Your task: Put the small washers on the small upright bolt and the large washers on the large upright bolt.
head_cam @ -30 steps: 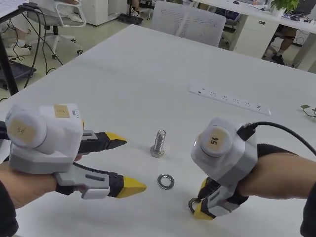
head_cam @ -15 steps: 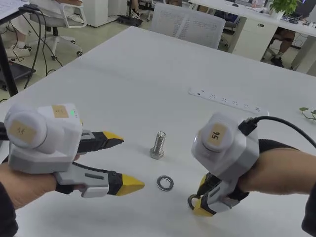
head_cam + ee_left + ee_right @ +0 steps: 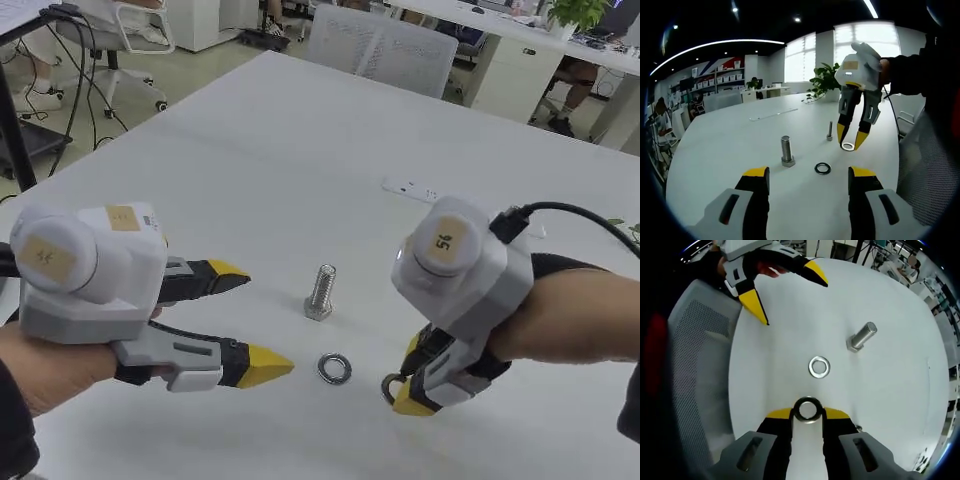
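Note:
The large bolt (image 3: pixel 320 292) stands upright mid-table, also seen as the bolt (image 3: pixel 785 151) and the bolt (image 3: pixel 862 337). A loose washer (image 3: pixel 335 368) lies flat just in front of it, the same washer (image 3: pixel 823 168) (image 3: pixel 819 366). My right gripper (image 3: pixel 408 395) is shut on a second washer (image 3: pixel 807 409), held on edge just above the table to the right of the loose one. A small upright bolt (image 3: pixel 830 131) stands beyond it. My left gripper (image 3: pixel 248 320) hovers open to the left of the large bolt, with nothing between its fingers.
A white power strip (image 3: pixel 410 188) lies on the table beyond the bolts. Office chairs (image 3: pixel 375 50) and desks stand past the far edge. A potted plant (image 3: pixel 825 82) sits at the table's far end.
My right gripper has lifted slightly with the washer still in its jaws. The left gripper, bolt and loose washer have stayed put.

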The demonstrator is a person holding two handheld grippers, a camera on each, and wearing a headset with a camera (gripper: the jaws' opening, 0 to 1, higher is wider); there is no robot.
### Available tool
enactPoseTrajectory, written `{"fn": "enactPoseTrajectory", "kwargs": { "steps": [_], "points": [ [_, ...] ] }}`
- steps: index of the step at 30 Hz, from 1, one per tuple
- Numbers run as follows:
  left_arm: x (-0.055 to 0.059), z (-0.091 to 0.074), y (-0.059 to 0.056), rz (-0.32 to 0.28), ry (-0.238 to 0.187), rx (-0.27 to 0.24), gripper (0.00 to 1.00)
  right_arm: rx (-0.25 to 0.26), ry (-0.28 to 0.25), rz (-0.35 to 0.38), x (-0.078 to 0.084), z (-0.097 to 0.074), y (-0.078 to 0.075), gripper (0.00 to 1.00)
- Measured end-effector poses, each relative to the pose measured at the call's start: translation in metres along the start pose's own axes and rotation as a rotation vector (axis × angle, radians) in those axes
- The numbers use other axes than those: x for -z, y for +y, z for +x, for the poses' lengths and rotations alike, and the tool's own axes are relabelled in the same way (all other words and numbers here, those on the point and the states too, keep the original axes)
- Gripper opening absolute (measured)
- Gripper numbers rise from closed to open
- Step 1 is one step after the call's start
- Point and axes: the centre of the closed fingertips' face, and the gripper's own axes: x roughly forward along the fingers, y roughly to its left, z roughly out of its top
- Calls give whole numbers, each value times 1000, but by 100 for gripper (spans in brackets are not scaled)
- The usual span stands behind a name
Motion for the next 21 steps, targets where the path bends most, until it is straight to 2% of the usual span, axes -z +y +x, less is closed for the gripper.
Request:
{"fn": "enactPoseTrajectory", "kwargs": {
  "steps": [9, 14, 21],
  "points": [
    [0, 0, 0, 0, 3, -2, 62, 24, -13, -22, -13, -19, -17, 23],
    [-1, -1, 2, -2, -1, -9, 62, 43, -27, -41, -27, -29, -27, 23],
    [-1, -2, 3, -5, -3, -14, 62, 53, -37, -65, -40, -36, -35, 23]
  ]
}}
